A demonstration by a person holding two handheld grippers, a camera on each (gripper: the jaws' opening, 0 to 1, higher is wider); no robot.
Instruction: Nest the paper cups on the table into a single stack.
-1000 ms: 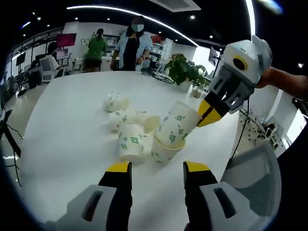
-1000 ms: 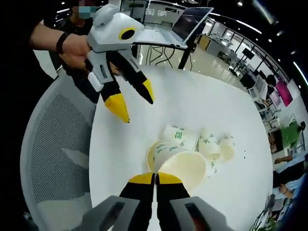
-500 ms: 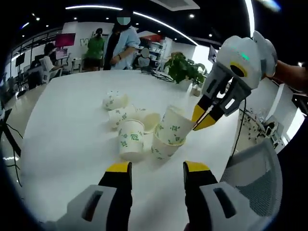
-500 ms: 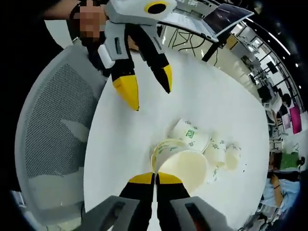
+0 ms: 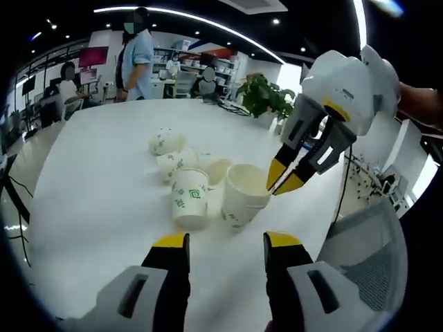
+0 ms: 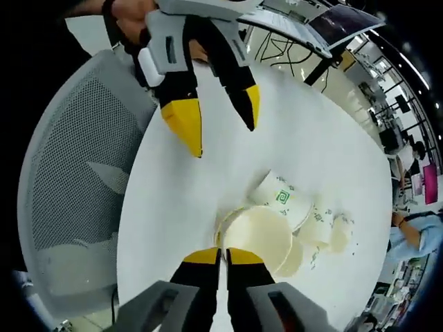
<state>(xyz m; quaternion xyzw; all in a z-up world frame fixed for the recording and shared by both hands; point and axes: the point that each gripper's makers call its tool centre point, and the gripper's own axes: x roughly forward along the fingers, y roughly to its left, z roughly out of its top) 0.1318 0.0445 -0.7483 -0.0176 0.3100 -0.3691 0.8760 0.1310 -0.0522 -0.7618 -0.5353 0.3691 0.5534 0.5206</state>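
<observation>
Nearest me in the left gripper view, my left gripper (image 5: 225,242) hung with its yellow-tipped jaws spread and nothing between them, just short of the cups on the round white table (image 5: 90,187). Right before it stood the two-cup stack of white paper cups with green print (image 5: 243,200), mouth up, and my right gripper (image 5: 285,178) reached in from the right with its tips at the stack's rim. In the right gripper view those jaws (image 6: 223,257) were pressed together at the near rim of the upper cup (image 6: 257,238), so I judged the right gripper was pinching the rim, the cup seated well down into the one beneath. That put me at the end of a nesting step: one cup into another, with the rest waiting. Just left of the stack stood an upright white paper cup with a green logo (image 5: 189,206), and behind it a loose cluster of more green-printed paper cups lying on their sides (image 5: 169,155), touching one another. Next, I reckoned, the right gripper needed to let go cleanly without tipping the stack, while the left closed on the upright cup's rim. A grey mesh office chair (image 6: 69,180) sat beside the table edge, and farther off a leafy green potted plant (image 5: 261,97) stood beyond the table.
</observation>
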